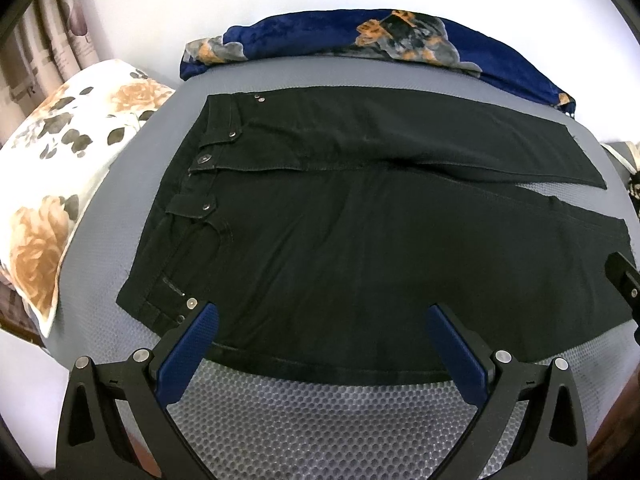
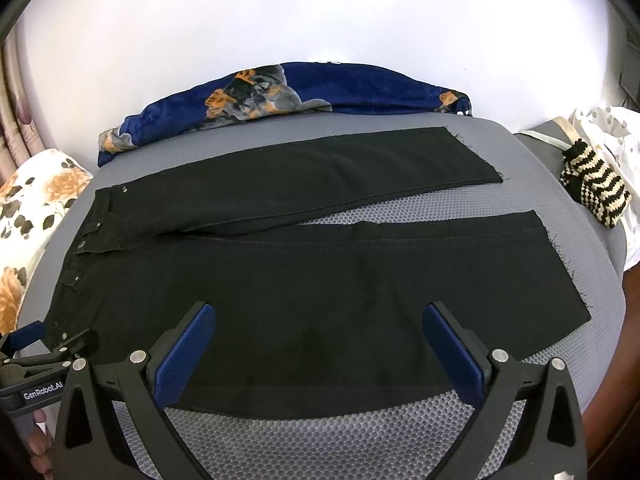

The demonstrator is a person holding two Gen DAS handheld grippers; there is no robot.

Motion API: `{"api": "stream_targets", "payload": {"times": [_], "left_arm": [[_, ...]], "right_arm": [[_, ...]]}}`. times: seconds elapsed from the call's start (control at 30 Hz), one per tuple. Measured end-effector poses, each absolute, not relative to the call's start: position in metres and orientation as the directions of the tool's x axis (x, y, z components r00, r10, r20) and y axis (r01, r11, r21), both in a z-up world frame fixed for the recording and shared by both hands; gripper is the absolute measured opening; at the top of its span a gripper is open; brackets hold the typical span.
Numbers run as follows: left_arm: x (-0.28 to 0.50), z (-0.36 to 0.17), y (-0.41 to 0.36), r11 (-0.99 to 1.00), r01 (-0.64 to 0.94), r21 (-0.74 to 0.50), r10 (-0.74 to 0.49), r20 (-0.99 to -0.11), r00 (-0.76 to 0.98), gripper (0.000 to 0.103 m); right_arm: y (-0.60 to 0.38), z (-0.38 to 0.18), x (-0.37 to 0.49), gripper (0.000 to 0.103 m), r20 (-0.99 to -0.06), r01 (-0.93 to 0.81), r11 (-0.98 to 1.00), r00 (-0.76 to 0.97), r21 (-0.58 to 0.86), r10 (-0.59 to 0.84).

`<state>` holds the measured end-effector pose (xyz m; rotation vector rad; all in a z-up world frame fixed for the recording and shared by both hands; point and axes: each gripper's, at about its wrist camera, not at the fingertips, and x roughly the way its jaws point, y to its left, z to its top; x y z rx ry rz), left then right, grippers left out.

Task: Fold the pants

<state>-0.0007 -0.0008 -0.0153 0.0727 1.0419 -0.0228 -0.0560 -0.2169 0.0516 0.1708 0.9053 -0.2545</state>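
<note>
No fold is being shown yet: the pants [image 2: 304, 280] are lying flat, seemingly untouched, while both grippers' fingers [image 1: 200, 344] [image 2: 452, 352] are being held wide, empty.

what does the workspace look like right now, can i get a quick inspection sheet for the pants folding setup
surface: grey honeycomb-textured mat under the pants.
job's things: black pants spread flat, waistband left, legs parted toward the right, not yet folded.
clutter: blue floral blanket bunched along the far edge; floral pillow at left; striped knit item at right.
grippers: left gripper open, over the near edge by the waistband; right gripper open, over the near leg; neither holds cloth.
cables: nothing seen.
surroundings: white wall behind; curtain at far left.
</note>
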Motion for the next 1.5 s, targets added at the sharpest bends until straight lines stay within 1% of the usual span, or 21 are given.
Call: {"api": "stream_targets", "payload": {"times": [0.4,1.5], "left_arm": [[-0.004,-0.014,-0.002,0.996,0.059,0.062,0.023,-0.856,0.517,0.103],[0.002,-0.022,0.002,0.997,0.044,0.065,0.035,-0.871,0.490,0.103]], "right_arm": [[-0.216,0.049,-0.057,0.103,-0.809,0.305,0.952,0.562,0.009,-0.172],[-0.209,0.028,-0.050,0.103,-0.866,0.284,0.958,0.470,-0.032,-0.168]]}}
